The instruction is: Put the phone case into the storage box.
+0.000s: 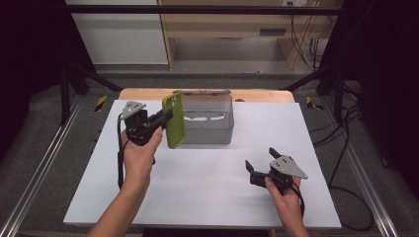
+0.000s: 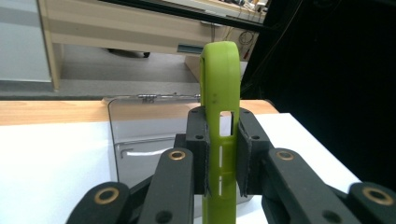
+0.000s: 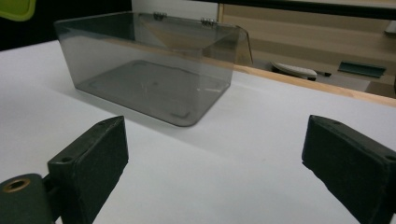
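A lime-green phone case (image 1: pixel 174 121) is held upright above the white table, just left of a clear grey plastic box (image 1: pixel 210 121). My left gripper (image 1: pixel 167 117) is shut on the phone case; in the left gripper view the two pads (image 2: pixel 198 154) pinch the thin green phone case (image 2: pixel 220 107) edge-on, with the box (image 2: pixel 140 140) behind it. My right gripper (image 1: pixel 262 160) rests low at the table's right, open, nothing between its jaws. In the right gripper view the box (image 3: pixel 154 70) lies ahead, its hinged lid open at the back and its inside bare.
The white table top (image 1: pixel 207 192) spreads around both grippers. A wooden edge (image 1: pixel 148 94) runs along the back. Metal rails (image 1: pixel 39 168) flank the table, and cables (image 1: pixel 341 148) lie on the floor to the right.
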`<state>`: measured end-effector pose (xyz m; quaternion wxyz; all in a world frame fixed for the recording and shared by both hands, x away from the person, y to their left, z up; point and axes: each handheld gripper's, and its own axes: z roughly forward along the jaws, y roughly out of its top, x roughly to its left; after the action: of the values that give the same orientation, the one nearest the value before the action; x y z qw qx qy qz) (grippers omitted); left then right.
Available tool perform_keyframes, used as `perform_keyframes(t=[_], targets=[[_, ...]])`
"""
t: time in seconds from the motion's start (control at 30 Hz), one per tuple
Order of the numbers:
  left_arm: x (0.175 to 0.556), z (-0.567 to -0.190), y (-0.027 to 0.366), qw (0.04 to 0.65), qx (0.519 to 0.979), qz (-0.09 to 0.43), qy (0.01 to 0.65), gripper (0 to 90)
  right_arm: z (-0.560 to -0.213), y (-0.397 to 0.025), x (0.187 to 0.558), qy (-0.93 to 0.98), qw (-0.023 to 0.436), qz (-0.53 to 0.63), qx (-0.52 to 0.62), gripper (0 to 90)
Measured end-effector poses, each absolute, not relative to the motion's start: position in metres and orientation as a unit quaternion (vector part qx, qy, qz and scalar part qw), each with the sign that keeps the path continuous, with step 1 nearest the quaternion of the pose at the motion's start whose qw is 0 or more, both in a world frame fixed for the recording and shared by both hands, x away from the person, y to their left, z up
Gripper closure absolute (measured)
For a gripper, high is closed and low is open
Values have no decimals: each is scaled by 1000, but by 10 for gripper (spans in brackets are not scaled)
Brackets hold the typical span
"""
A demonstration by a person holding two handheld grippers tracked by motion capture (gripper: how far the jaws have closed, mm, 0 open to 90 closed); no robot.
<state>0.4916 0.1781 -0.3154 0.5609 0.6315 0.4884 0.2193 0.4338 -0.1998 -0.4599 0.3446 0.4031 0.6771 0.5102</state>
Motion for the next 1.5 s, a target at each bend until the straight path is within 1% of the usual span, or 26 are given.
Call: perform_keyframes(t=[0.1, 0.17, 0.2, 0.27, 0.53, 0.67, 0.97, 1.1, 1.5], targets=[[501, -315, 182, 561, 627, 210, 498, 776, -462, -203, 430, 688, 344, 495, 403, 81], [508, -313, 185, 562, 623, 210, 502, 775, -465, -207, 427, 693, 335, 491, 407, 77], [510, -311, 186, 563, 623, 211, 501, 776, -466, -210, 425, 690, 342, 490, 409, 78], [516, -307, 187, 560, 624, 220, 498, 776, -467, -215, 423, 684, 351, 494, 407, 86], [534, -282, 188, 565, 621, 248, 483, 776, -468, -223, 424, 667, 342, 511, 420, 71], [546, -276, 187, 564, 623, 258, 476, 776, -471, -221, 424, 671, 339, 508, 421, 70], [565, -287, 192, 562, 617, 260, 486, 776, -472, -216, 423, 672, 338, 507, 420, 60], [566, -289, 187, 551, 626, 274, 479, 776, -473, -216, 424, 672, 337, 506, 422, 59], [572, -297, 170, 531, 641, 273, 482, 776, -474, -215, 425, 674, 338, 502, 424, 59]])
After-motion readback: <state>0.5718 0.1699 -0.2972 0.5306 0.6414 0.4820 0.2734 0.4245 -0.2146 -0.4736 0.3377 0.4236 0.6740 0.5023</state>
